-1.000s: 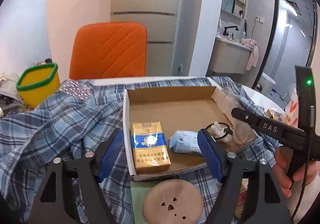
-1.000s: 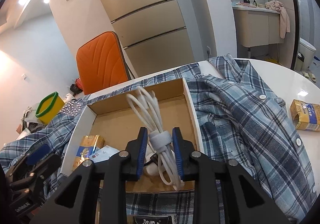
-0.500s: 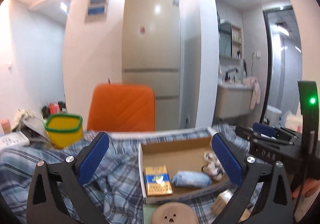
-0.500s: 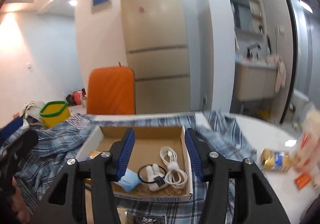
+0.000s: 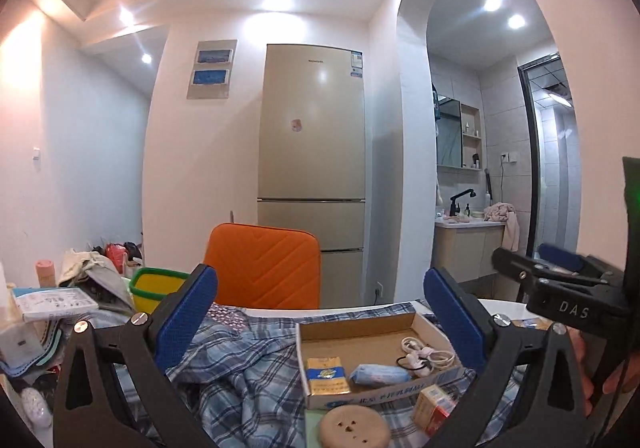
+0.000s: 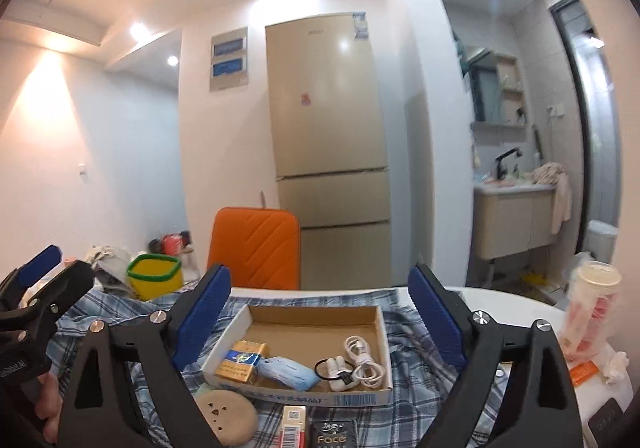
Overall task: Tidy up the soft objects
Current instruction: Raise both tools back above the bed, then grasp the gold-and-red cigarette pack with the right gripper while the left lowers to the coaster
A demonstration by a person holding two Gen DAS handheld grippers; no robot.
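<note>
A small flat's kitchen corner fills the background, with a tall beige refrigerator [image 5: 311,168], an orange padded chair [image 5: 262,268] and a washbasin alcove to the right, and in front of them a white round bench [image 6: 516,308] draped with a blue plaid shirt [image 5: 240,364]. On the shirt lies a shallow open cardboard box [image 6: 312,314], and inside it sit a gold and blue cigarette pack [image 6: 241,364], a pale blue tissue packet [image 6: 287,372], a black hair tie with a white charger plug [image 6: 334,368] and a coiled white cable [image 6: 364,362]. Both tools hang back from the box and hold nothing: the left gripper [image 5: 320,322] stands wide, and the right gripper [image 6: 320,318] has its jaws opening with only air between them. Judging by how things lie, the small items are already gathered in the box, so that part looks done. What seems left is the shirt itself, spread crumpled under the box and unfolded, plus loose bits near the front edge: a round tan perforated disc [image 6: 226,422], a small red and white carton [image 6: 294,428] and a dark sachet marked Face [image 6: 332,436]. A yellow tub with a green rim [image 6: 154,280] stands at the far left, beside a heap of clutter.
</note>
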